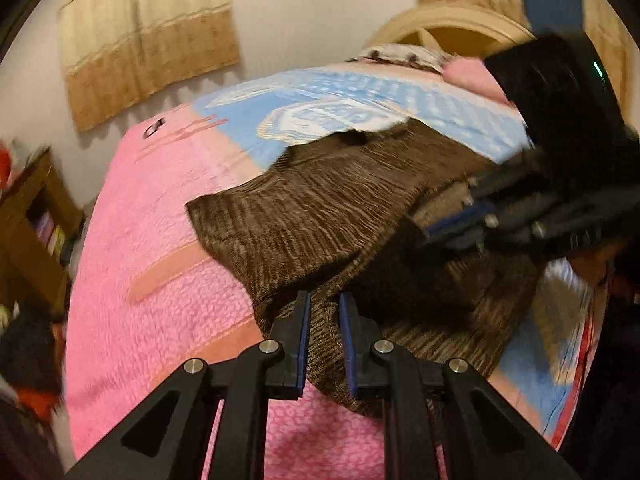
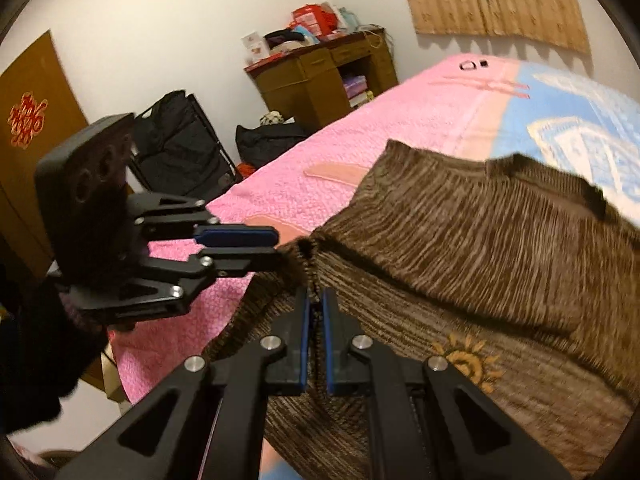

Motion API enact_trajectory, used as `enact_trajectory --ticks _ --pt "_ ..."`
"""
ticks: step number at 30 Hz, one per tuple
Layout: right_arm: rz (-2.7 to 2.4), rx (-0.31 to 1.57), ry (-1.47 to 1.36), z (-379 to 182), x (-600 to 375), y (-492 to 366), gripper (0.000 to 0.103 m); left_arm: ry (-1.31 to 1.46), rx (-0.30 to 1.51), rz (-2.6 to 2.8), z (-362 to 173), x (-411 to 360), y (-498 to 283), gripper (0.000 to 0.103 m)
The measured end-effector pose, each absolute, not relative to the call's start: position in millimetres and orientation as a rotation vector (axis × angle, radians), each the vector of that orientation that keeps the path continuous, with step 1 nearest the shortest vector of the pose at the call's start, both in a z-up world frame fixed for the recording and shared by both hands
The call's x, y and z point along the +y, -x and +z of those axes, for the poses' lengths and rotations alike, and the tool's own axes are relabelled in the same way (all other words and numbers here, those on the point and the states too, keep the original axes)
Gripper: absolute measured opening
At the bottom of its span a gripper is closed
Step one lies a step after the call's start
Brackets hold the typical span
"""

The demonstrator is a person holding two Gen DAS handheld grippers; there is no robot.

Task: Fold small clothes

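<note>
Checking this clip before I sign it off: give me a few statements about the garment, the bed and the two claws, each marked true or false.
1. The garment is a brown knit sweater lying on a bed. True.
2. The bed cover is plain white. False: it is pink with a blue patterned part.
3. The right claw is shut on the sweater fabric. True.
4. The left claw is far from the sweater. False: its fingers have a fold of the sweater between them.
5. A yellow sun motif shows on the sweater. True.
6. The wooden desk beside the bed is bare. False: things are piled on top.
</note>
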State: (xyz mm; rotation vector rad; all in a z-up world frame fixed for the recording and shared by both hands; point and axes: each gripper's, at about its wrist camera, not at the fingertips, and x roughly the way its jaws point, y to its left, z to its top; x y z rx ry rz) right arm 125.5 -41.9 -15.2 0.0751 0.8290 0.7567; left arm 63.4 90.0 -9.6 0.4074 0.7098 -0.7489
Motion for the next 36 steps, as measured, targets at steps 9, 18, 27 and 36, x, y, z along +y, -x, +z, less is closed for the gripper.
enact_trajectory --ticks 9,18,27,36 --pt "0.691 0.835 -0.066 -21.8 -58.3 -141.4 0.01 -0.482 0.837 -0.777 -36.5 59.9 -92.9 0.015" --pt "0.618 0.821 -0.179 -23.1 -91.6 -133.2 0.037 -0.435 0.933 -0.751 -53.1 50.1 -110.9 0.015" --pt "0.285 0.737 -0.306 -7.5 -233.4 -57.4 0.062 -0.345 0.954 -0.753 -43.6 56.0 -119.5 0.017" --pt "0.127 0.838 -0.381 -31.5 -299.2 -12.1 0.066 -0.317 0.983 -0.675 -56.2 43.5 -119.6 0.022"
